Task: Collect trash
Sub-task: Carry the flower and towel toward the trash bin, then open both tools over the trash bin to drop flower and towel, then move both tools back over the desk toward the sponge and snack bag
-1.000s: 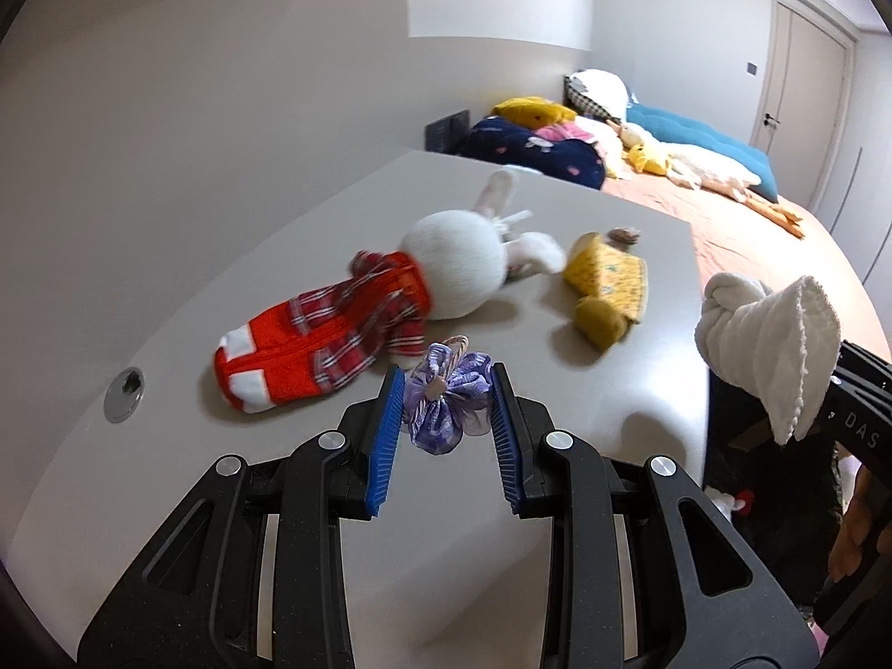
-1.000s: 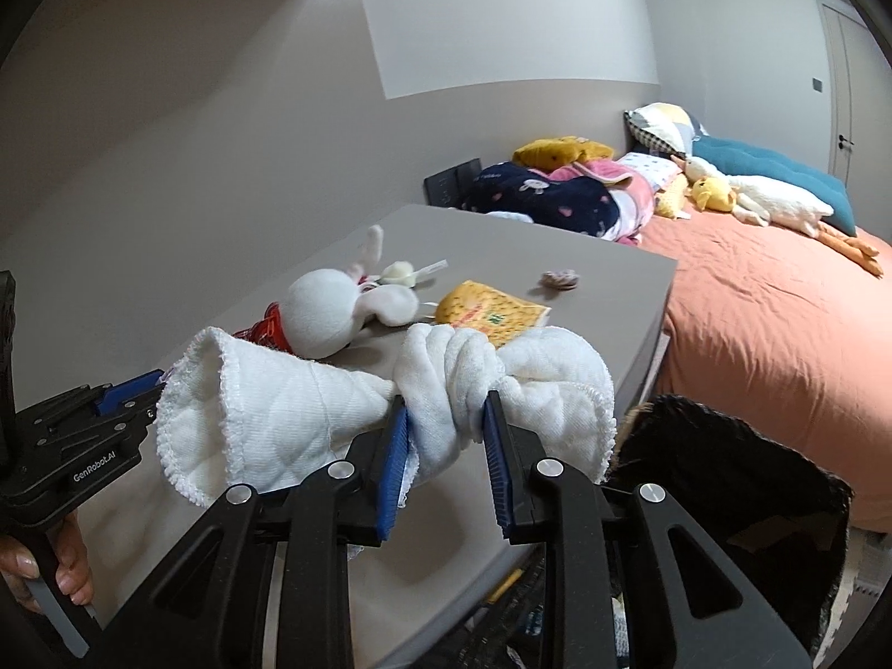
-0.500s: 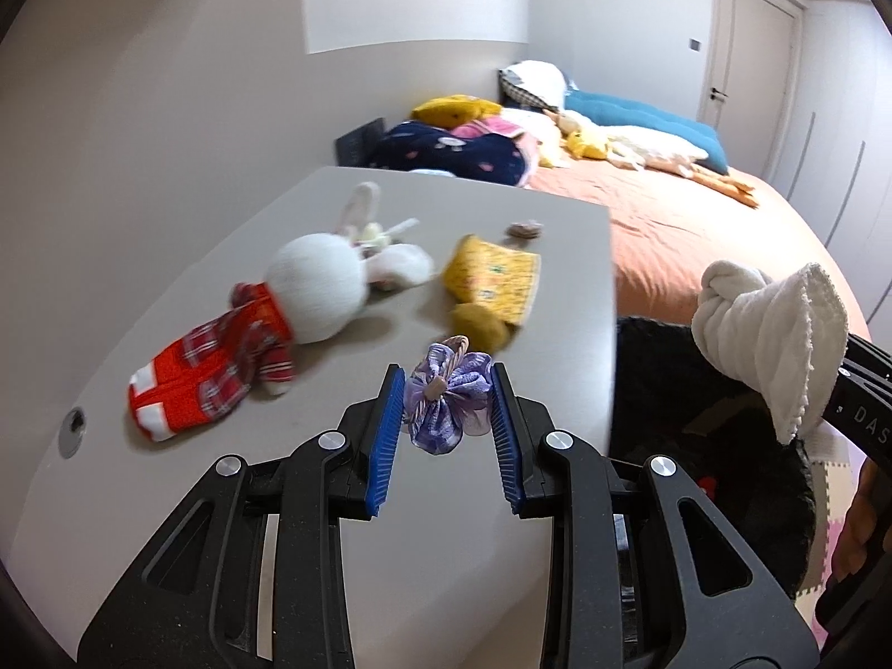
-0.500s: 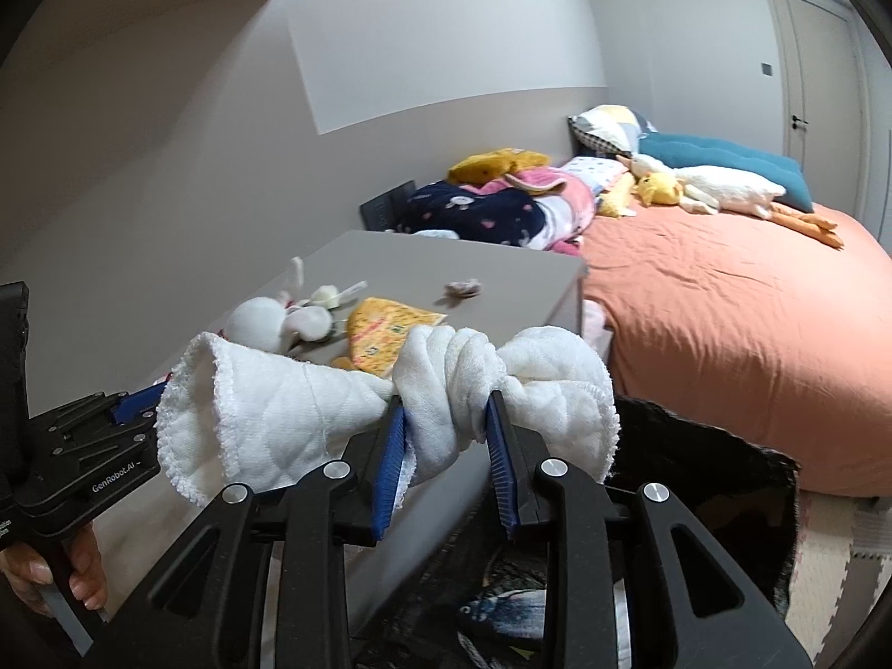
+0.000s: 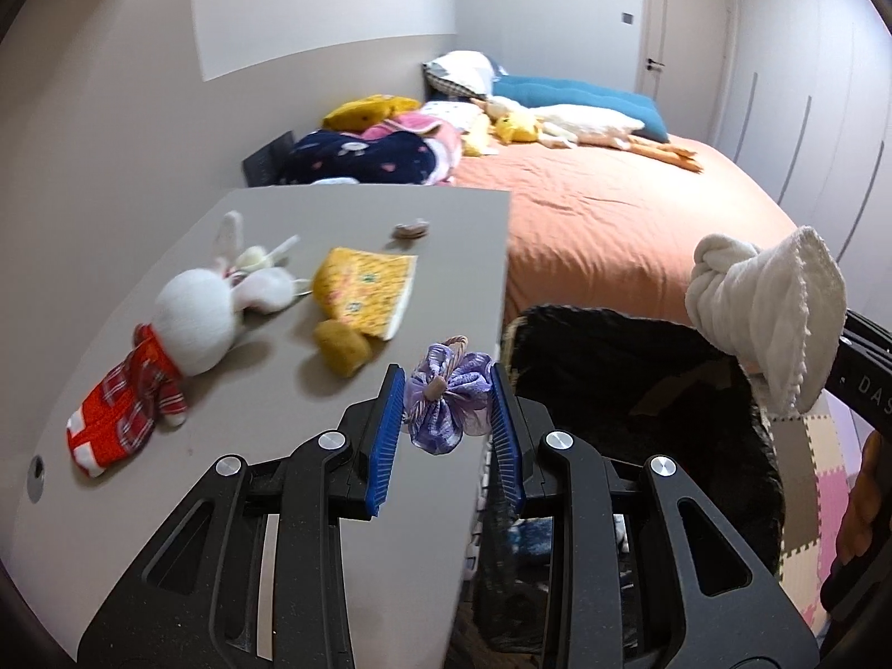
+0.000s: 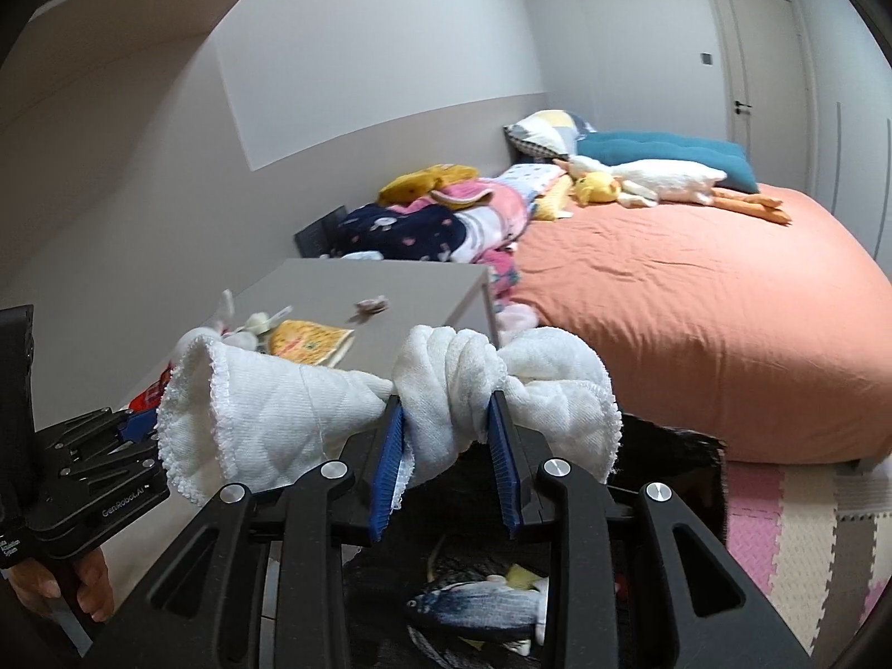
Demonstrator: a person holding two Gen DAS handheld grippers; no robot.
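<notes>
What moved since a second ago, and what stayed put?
Both grippers swung away from the table top toward the black bin. The left gripper kept its purple scrunchie; the right gripper kept the knotted white cloth, now above the bin. The bunny toy and yellow cloth stayed put.

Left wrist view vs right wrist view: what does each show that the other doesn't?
Only the left wrist view: the left gripper shut on a purple fabric flower, and the whole rabbit toy in red plaid lying on the grey table.

Only the right wrist view: the right gripper clamping the knot of the white cloth, and a dark fish toy inside the black bag below it.

Both: the cloth, bag, table, yellow pouch and orange bed.
</notes>
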